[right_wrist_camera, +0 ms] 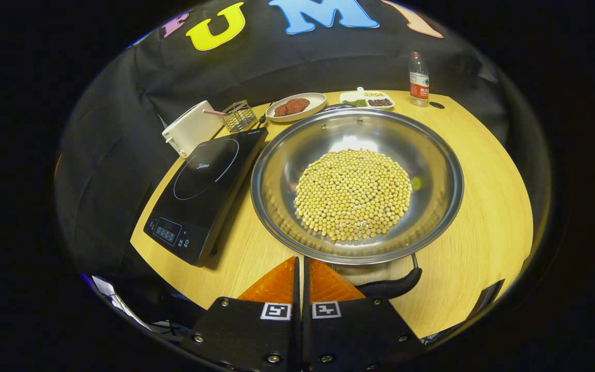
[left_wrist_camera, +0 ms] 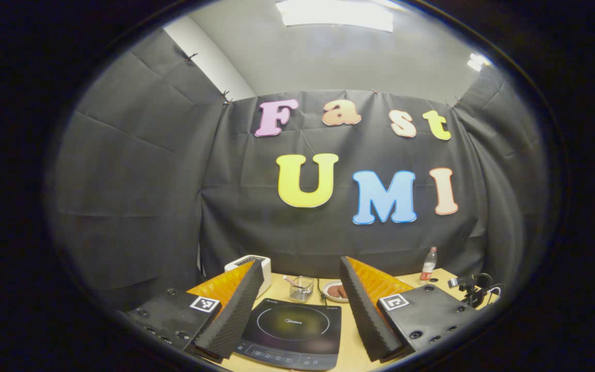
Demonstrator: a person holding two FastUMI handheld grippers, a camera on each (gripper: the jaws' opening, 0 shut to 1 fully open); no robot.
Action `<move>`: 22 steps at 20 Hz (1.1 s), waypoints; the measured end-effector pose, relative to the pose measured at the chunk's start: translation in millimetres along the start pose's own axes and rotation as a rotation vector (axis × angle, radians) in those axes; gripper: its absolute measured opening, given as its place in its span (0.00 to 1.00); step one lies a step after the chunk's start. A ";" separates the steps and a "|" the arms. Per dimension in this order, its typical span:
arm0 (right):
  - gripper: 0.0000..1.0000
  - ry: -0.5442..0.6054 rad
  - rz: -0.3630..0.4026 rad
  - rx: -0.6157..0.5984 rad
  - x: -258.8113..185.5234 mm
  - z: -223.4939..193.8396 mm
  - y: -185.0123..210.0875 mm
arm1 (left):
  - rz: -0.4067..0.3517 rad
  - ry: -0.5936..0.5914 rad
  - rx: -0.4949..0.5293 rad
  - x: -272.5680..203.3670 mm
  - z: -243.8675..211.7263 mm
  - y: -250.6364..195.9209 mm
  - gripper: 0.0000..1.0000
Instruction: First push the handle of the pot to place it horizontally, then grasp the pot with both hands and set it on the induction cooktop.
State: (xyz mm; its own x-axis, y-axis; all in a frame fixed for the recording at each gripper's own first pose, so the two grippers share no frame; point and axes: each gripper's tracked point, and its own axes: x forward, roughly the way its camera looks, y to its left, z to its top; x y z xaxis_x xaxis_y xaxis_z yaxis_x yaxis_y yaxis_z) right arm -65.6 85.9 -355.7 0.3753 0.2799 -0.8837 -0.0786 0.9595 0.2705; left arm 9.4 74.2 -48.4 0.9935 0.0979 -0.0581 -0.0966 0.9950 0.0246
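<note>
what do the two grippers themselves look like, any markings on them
Each gripper is a pair of black blocks studded with round screws, and each block carries a square black-and-white tag. The left gripper has wedge-shaped fingers with ribbed inner faces. The right gripper has the same screws and tags, its fingers narrowing toward their tips.

Far ahead of the right tongs [right_wrist_camera: 301,261], at the back edge of the wooden table [right_wrist_camera: 483,206], a plate [right_wrist_camera: 297,106] holds reddish-brown patties. Just right of it lies a divided tray [right_wrist_camera: 367,99] of green and dark beans, and a water bottle [right_wrist_camera: 419,80] stands upright farther right. Ahead and to the left are a small wire basket [right_wrist_camera: 239,116] and, beside it, a white toaster [right_wrist_camera: 191,133]. Off to the right of the left tongs [left_wrist_camera: 301,263], a small black camera [left_wrist_camera: 470,289] sits on a mount.
</note>
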 end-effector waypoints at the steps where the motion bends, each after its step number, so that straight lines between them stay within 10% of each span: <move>1: 0.01 0.000 -0.005 -0.001 -2.8 0.0 -5.3 | -0.005 0.001 -0.002 1.2 0.1 -4.9 0.99; 22: 0.01 -0.042 -0.191 -0.104 -29.9 19.4 -147.6 | -0.087 0.064 -0.025 36.2 -30.2 -126.8 0.94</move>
State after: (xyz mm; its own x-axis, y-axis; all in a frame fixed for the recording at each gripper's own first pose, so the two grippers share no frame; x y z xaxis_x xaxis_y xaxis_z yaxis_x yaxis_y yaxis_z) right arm -47.3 -64.7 -361.8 0.4305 0.0934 -0.8978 -0.0964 0.9937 0.0571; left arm 55.8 -47.8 -83.8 0.9925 0.0115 -0.1221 -0.0126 0.9999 -0.0084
